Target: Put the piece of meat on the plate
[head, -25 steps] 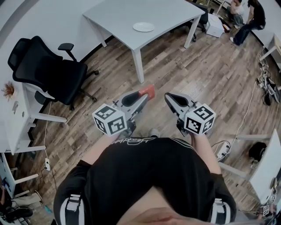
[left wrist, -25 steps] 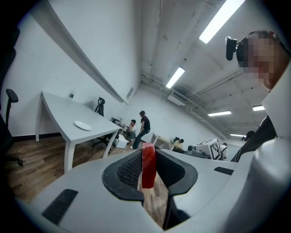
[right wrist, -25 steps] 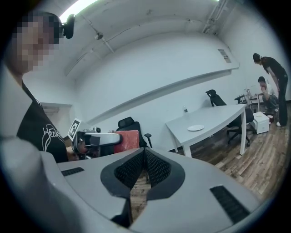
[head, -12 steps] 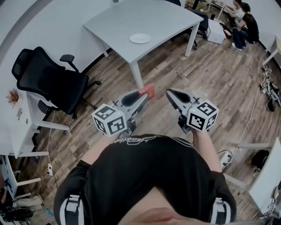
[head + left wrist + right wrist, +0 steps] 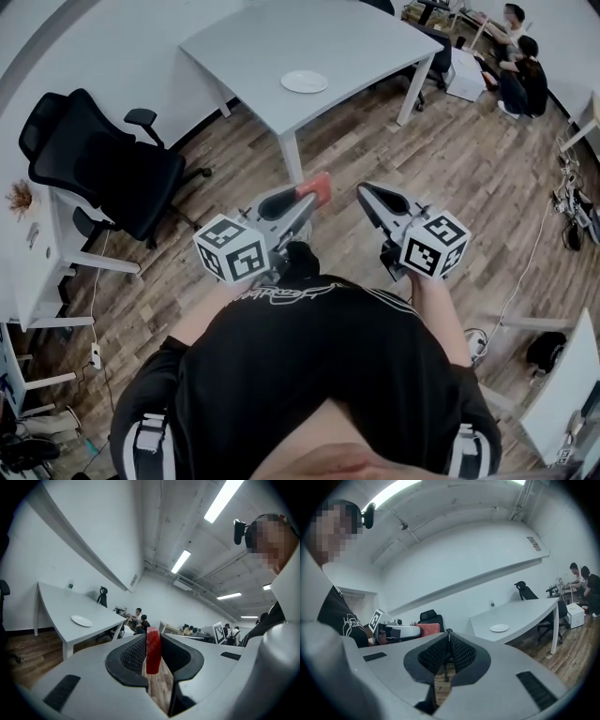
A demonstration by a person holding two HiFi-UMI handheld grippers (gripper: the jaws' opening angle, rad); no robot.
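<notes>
Left gripper was clamped on the piece of meat, held above the floor. Right gripper was closed and empty. Plate sat on the table at twelve o'clock, well apart. Placement was not yet done.

No words or numbers can be read here. A line of white print is seen on the black shirt, but it is too small and bent to be made out. Only black and white squares are shown on the marker cubes.
</notes>
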